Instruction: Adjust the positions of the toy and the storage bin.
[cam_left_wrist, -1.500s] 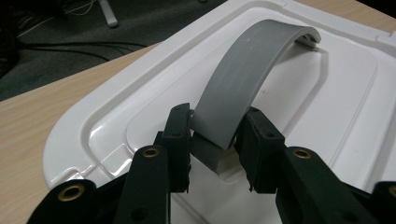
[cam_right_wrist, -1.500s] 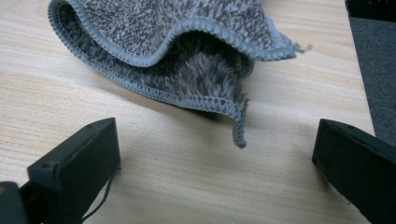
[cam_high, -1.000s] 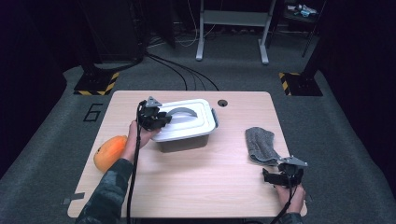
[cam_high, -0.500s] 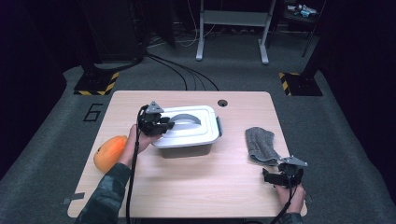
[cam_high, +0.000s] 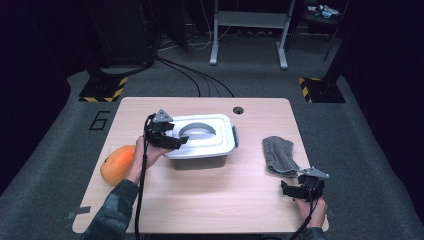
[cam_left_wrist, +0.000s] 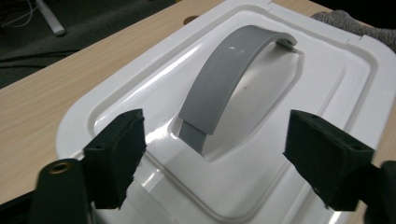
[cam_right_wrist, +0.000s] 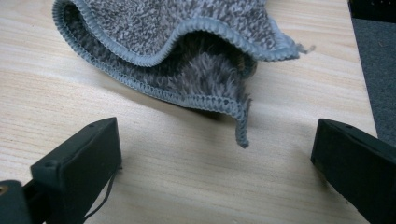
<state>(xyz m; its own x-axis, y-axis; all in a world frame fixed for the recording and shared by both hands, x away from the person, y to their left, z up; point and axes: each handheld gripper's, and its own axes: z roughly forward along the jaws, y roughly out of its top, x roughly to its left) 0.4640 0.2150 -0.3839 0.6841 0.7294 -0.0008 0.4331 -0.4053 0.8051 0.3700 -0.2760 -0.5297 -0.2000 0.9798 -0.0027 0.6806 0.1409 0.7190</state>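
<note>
Left gripper (cam_left_wrist: 212, 158), fingers just opening, apart over the white box (cam_high: 202, 142)'s grey handle (cam_left_wrist: 229, 77); right gripper (cam_right_wrist: 219, 172) fingers apart near the cloth (cam_right_wrist: 187, 51), bare tabletop (cam_high: 225, 200) between.

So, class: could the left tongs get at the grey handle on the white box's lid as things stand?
Probably yes. The left tongs have just been opening, nothing between them, and the grey handle on the lid lies straight ahead, unobstructed.

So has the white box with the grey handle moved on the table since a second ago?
Yes. The white box has slid right and turned square to the table edge, nearer the grey cloth.
</note>
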